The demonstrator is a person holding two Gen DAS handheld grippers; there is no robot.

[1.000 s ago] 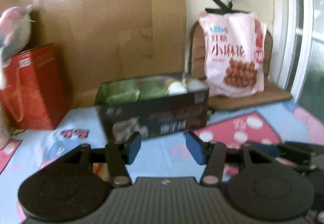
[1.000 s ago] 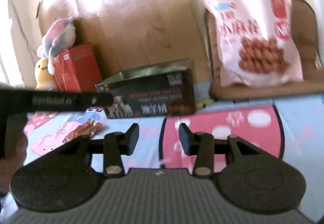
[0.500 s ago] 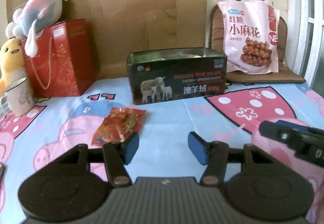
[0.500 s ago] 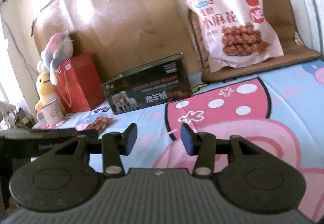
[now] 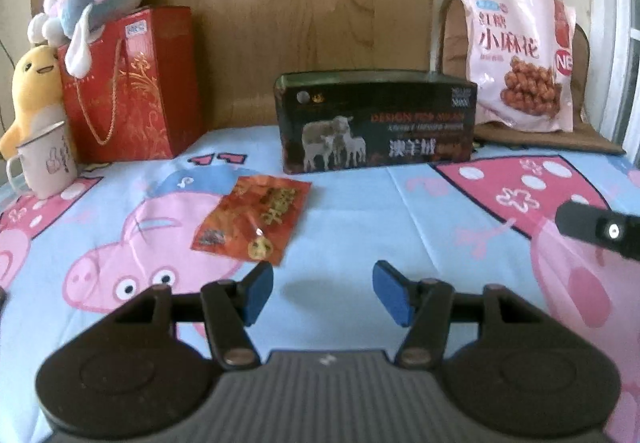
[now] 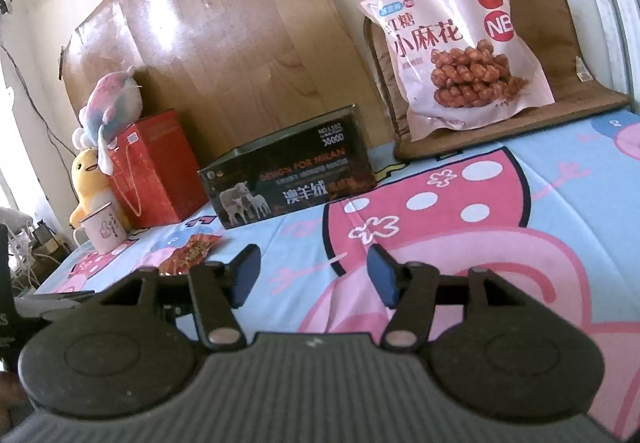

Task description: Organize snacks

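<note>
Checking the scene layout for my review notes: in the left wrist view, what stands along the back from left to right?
Yellow plush toy → white mug → red gift bag → dark sheep-print box → pink snack bag.

— What colours do you see ahead of you?
— A red snack packet (image 5: 253, 221) with gold print, mid-frame, on your light-blue sheet (image 5: 352, 211) patterned with pink cartoon pigs.
— And behind it?
— A black box (image 5: 376, 127) showing white sheep, a red bag (image 5: 132, 103) with gold swirls, and a pale pink pouch (image 5: 520, 55) at upper right.
</note>
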